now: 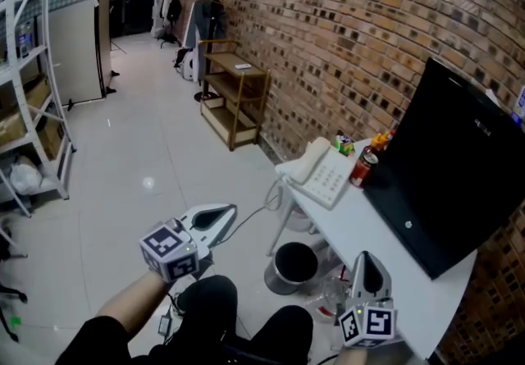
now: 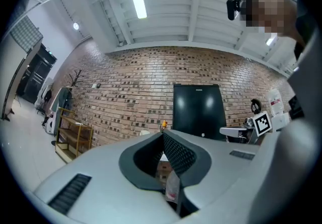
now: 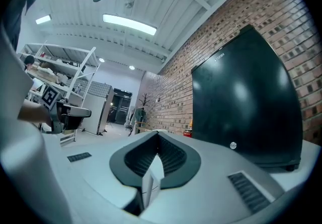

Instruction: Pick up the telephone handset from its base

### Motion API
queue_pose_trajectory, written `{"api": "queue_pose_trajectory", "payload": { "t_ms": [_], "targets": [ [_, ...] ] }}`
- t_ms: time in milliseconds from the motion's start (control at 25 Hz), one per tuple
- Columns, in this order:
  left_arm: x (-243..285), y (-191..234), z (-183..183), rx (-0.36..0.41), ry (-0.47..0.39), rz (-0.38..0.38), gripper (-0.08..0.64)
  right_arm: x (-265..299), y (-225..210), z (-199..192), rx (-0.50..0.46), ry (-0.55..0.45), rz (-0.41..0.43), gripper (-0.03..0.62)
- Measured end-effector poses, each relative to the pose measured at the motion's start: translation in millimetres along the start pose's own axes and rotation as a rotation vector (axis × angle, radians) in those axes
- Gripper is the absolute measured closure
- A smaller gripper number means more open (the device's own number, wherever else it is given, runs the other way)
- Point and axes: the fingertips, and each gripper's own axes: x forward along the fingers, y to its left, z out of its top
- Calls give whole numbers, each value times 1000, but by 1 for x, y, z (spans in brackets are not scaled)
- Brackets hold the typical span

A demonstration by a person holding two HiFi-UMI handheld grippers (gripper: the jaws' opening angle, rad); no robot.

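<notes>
The white telephone (image 1: 328, 179) stands at the far end of a white table (image 1: 385, 248), with its handset (image 1: 308, 160) lying on the base's left side. My left gripper (image 1: 232, 210) hovers over the floor, left of the table and well short of the phone; its jaws meet at the tip with nothing between them (image 2: 162, 135). My right gripper (image 1: 367, 257) is over the table's near end, in front of the black monitor (image 1: 451, 175). Its jaws are also together and empty (image 3: 157, 135). Both grippers point roughly level toward the brick wall.
A red can (image 1: 362, 166) and small bottles stand just right of the phone. A black waste bin (image 1: 294, 266) sits under the table, and the phone's cord hangs off the table's left edge. A wooden shelf (image 1: 236, 93) lines the brick wall, and white metal racks (image 1: 33, 84) stand at the left.
</notes>
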Motion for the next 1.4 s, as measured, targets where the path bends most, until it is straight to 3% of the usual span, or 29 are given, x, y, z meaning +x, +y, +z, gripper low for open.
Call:
{"api": "queue_pose_trajectory", "payload": {
  "t_ms": [600, 1080, 1280, 1400],
  "targets": [
    [107, 28, 1, -4, 0, -69, 558, 68, -50, 11, -34, -51, -35, 584],
    [188, 41, 5, -66, 10, -50, 558, 95, -85, 8, -61, -24, -49, 584],
    [214, 44, 7, -48, 36, -65, 558, 108, -93, 6, -77, 0, -47, 584],
    [224, 52, 7, -39, 40, -33, 558, 113, -95, 4, -73, 16, -50, 584]
  ]
}}
